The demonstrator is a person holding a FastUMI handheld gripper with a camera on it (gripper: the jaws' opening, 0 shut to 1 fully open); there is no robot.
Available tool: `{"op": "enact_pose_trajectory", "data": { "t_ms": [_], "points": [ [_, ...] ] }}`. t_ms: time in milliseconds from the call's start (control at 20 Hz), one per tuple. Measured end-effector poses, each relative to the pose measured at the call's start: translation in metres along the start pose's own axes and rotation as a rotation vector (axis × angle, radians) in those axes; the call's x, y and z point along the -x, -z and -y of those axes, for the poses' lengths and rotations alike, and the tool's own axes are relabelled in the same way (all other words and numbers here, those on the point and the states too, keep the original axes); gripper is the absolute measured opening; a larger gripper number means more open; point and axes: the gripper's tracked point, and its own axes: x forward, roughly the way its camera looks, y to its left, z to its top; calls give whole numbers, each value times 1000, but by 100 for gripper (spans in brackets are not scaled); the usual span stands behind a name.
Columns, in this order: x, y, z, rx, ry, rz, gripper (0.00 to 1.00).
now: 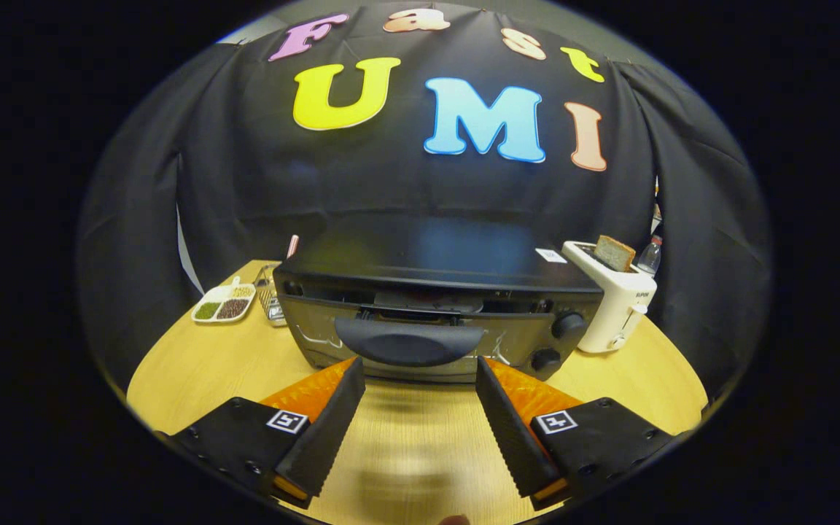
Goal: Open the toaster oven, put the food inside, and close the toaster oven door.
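- My gripper [420, 368] is spread wide with nothing between its fingers; only bare wooden table [405, 452] shows in the gap.
- The toaster oven [434, 306] sits straight ahead of me on the table, its dark top against the booth's black wall.
- Its door handle [409, 343] lies just beyond my fingertips, centred between them; I am not touching it.
- The door looks slightly ajar at its top edge, where a thin dark slot shows a bit of the inside.
- Two round knobs [568, 324] stand one above the other on the oven's right side.
- To the right of the oven, just beside it, stands a white pop-up toaster [620, 306] with a slice of bread [614, 253] sticking up from its slot.
- To the left of the oven, near the table's far edge, rests a divided white dish [224, 302] holding green and brown fillings.
- A small wire rack-like item [270, 295] sits between that dish and the oven; I cannot tell what it is.
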Motion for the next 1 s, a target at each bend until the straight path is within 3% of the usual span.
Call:
{"op": "enact_pose_trajectory", "data": {
  "t_ms": [200, 450, 700, 1000],
  "points": [
    [35, -32, 16, 2, -1, 120, 97],
    [121, -47, 49, 9, 16, 268, 97],
    [192, -37, 82, -6, 29, 318, 97],
    [243, -25, 107, -41, 15, 335, 97]
  ]
}}
